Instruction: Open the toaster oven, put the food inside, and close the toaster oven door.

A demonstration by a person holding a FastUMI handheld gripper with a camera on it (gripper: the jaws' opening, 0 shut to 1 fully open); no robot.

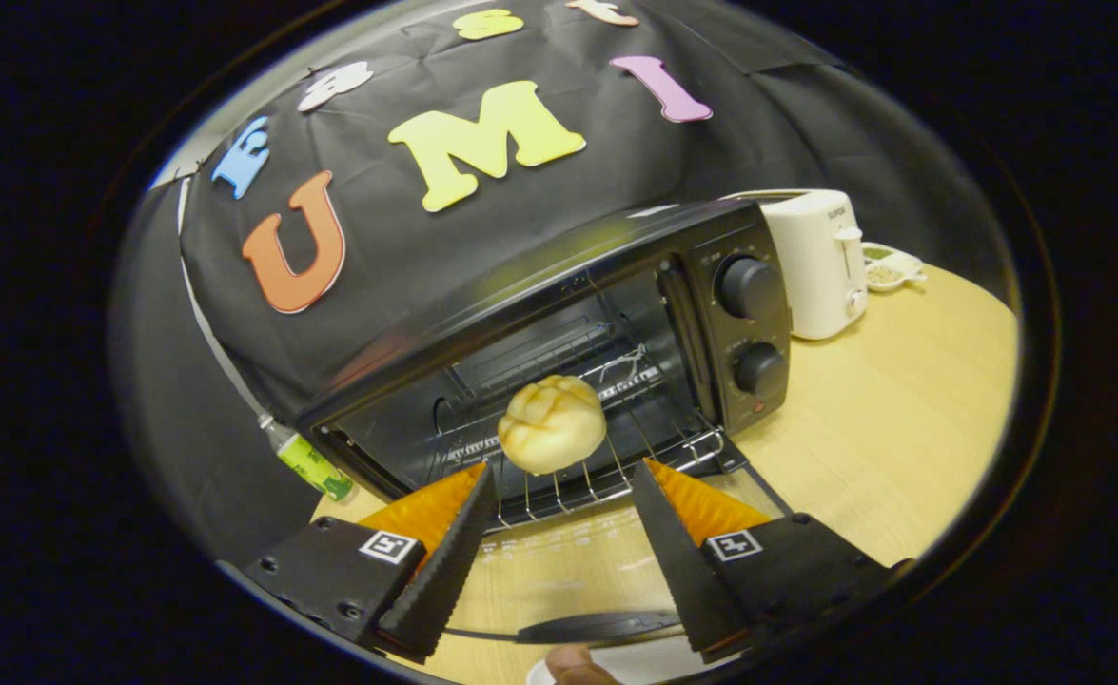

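A black toaster oven stands on a light wooden table, its door folded down flat toward the viewer, so the glass pane lies level between the tongs with its handle nearest the viewer. The tongs are released: the two fingers are spread wide apart, one on each side of the lowered door, and neither touches anything.

A round, golden bread bun sits on the wire rack at the rack's front edge, just ahead of the fingertips and midway between them, with a clear gap on either side. The rack's front bars jut slightly past the oven mouth, over the hinge. Behind the bun the dark oven cavity stands open and deep, with free rack all the way back.

On the oven's right face are two round knobs, one above the other. Just beyond that side stands a white toaster, and past it a small white dish near the table's far edge. Open tabletop stretches to the right of the oven. Beside the oven's left corner a green-labelled bottle leans against the black cloth wall. A fingertip of a person shows below the door handle.
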